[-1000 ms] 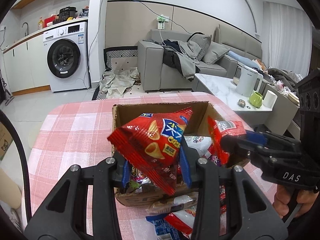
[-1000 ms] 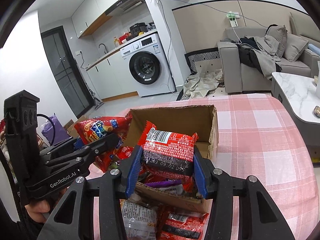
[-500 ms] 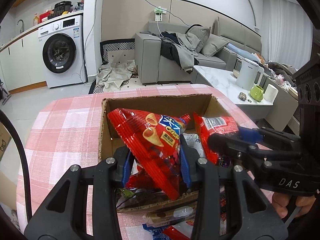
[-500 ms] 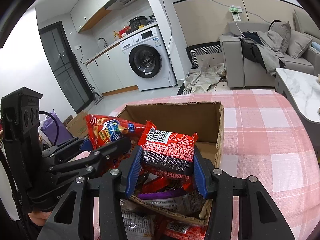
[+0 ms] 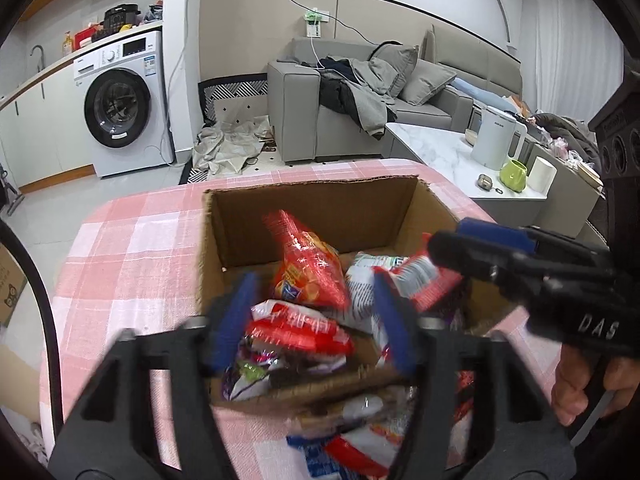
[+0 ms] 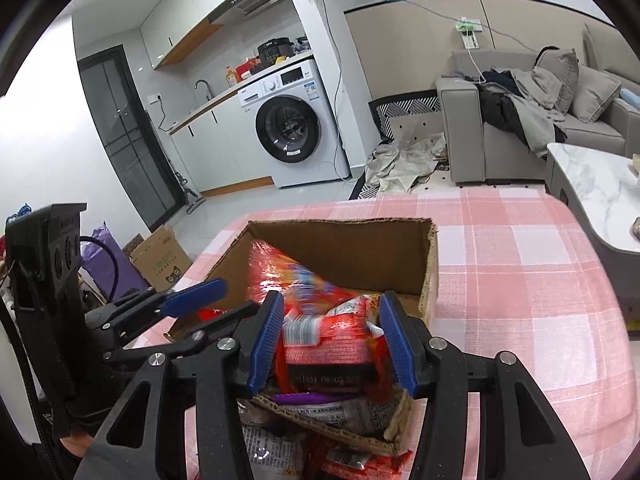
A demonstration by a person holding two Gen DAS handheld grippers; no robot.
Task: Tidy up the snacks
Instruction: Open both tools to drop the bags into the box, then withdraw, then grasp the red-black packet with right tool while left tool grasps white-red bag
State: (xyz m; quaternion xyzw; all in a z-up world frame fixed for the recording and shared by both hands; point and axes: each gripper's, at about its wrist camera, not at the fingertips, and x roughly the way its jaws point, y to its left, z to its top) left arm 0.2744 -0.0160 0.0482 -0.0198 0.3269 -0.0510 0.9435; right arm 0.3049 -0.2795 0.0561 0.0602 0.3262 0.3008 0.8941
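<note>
Cardboard box on my pink checked tablecloth holds a heap of snack packets. A red chip bag now lies inside it, leaning toward the back wall. A second ago that bag was pinched in my left gripper. Its blue pads have just been opening and stand apart, blurred, clear of the bag. My right gripper has also just been opening around the red noodle packet over the box's near edge. I cannot tell whether its pads still press on it. More packets lie on the cloth in front of the box. Beyond the table I see a washing machine, a grey sofa and a white kettle on a marble coffee table.
</note>
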